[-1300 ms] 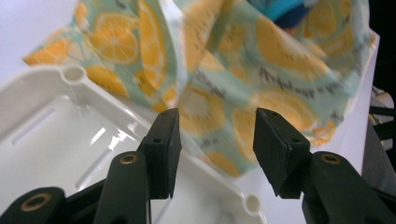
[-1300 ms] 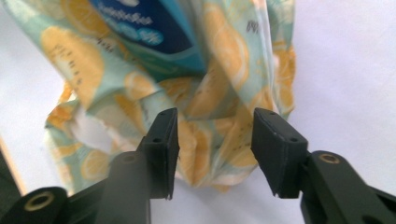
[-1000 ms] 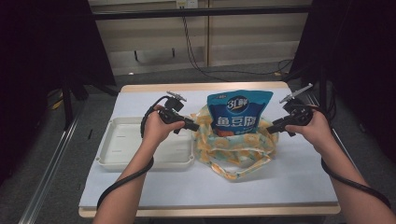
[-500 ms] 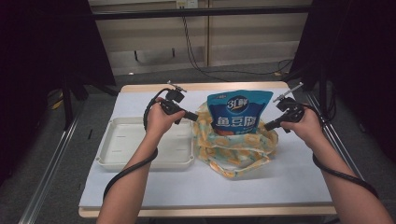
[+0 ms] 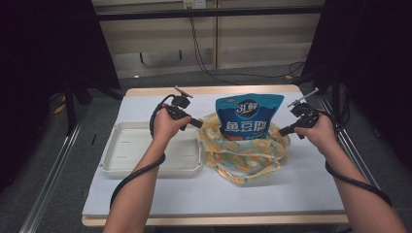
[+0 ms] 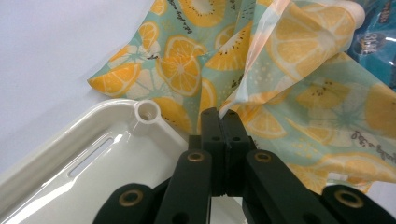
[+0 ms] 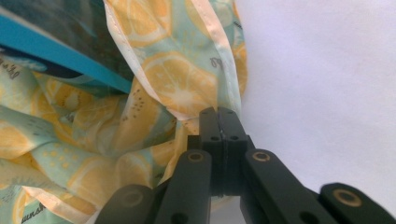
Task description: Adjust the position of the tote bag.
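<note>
On the white table point(image 5: 160, 194), just right of the cream tray point(image 5: 126, 167), the lemon-print bag point(image 5: 243, 158) is sitting with the blue snack pouch point(image 5: 248, 116) standing upright inside it. At the bag's tray-side rim the left gripper point(image 5: 200, 124) is pinching a fold of fabric, jaws closed on it; at the bag's far rim the right gripper point(image 5: 281, 131) is doing likewise, presumably to keep the mouth spread around the pouch. Jaw motion has just been closing. Inside the bag, the pouch's lower part is lying hidden, and the pinched edges are disappearing between the pads.
</note>
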Demonstrator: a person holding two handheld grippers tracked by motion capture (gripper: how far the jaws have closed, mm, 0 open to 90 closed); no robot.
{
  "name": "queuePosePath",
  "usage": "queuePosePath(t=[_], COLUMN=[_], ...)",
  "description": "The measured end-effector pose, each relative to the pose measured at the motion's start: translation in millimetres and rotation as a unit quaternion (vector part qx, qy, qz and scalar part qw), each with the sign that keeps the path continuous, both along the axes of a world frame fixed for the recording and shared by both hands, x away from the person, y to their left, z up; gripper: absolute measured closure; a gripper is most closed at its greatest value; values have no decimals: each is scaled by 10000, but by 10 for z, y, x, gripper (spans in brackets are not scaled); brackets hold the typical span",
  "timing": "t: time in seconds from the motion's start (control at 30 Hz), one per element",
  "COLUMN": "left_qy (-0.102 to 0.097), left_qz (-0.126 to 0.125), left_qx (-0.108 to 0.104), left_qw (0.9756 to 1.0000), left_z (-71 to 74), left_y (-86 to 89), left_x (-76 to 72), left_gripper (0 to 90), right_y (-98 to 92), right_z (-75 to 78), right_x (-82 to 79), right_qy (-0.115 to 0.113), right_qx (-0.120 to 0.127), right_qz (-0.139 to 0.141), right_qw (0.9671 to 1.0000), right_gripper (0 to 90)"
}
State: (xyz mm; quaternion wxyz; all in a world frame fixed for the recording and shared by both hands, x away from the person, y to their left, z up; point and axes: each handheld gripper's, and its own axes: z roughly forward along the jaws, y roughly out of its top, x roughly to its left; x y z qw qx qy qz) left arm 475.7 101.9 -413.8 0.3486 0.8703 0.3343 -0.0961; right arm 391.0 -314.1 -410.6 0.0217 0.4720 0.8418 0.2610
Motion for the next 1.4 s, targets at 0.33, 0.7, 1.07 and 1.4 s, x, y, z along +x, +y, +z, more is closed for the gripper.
queuePosePath(t=[0.33,0.7,1.07,1.4], left_qy=[-170,-438,-571,-624], left_qz=[70,-85,-473,-481], left_qx=[64,306,578,515], left_qw=[9998,9985,9956,9956], left_z=[135,411,699,849], left_y=[-33,-71,-62,-62], left_x=[-128,-224,-296,-362], left_gripper=[362,124,67,56], right_y=[40,10,-3,-7], right_z=[68,188,161,217], right_x=[-189,-477,-701,-797], right_qy=[-121,-361,-599,-557], right_qx=[-188,-331,-312,-247], right_qz=[-45,-206,-197,-127], right_qw=[9997,9986,9975,9981], right_gripper=[440,165,76,73])
